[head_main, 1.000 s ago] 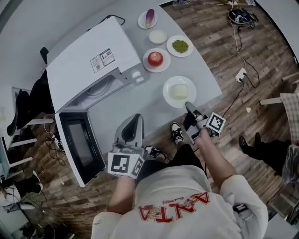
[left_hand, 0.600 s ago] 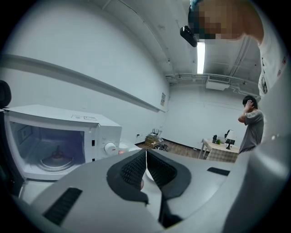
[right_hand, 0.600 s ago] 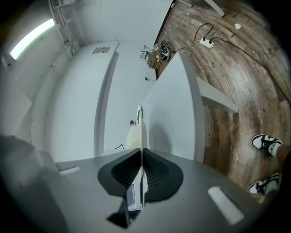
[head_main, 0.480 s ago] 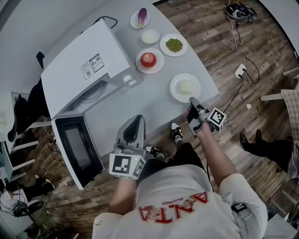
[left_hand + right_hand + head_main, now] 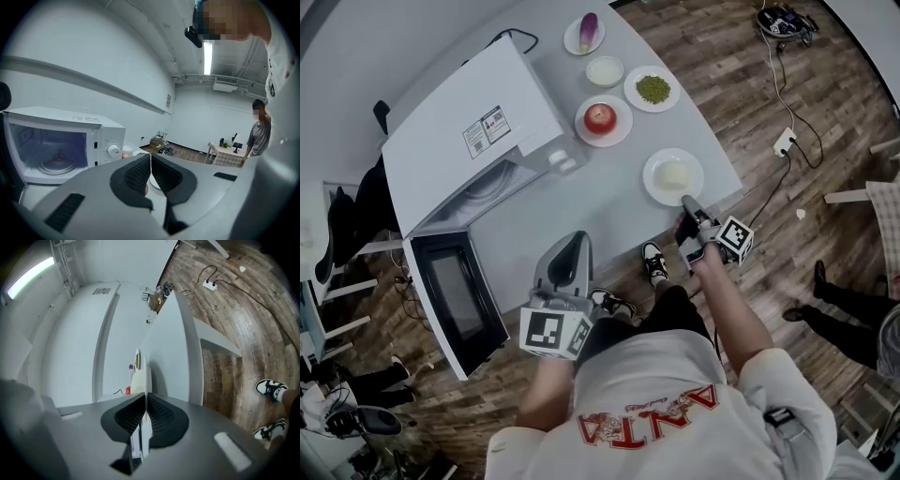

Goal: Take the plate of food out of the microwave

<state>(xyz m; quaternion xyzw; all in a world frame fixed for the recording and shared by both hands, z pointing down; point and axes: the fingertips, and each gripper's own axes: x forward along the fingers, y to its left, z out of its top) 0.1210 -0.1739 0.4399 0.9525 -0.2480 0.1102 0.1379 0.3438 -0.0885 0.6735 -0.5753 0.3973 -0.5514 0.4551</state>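
Here, right gripper is clamped tight on the near rim of the plate with a white food lump, at the table edge, outside the microwave. Left gripper closed, empty. Microwave open, only turntable inside. Farther plates hold an apple and green peas.

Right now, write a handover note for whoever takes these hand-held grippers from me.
Left hand-held gripper: shut, empty, near the table edge.
Right hand-held gripper: shut on the rim of the round white plate of pale food.
Done: the plate is out of the white microwave, on or just above the grey table at its right end. The microwave is empty, with its door open.
To do: release the plate; perhaps close the door.
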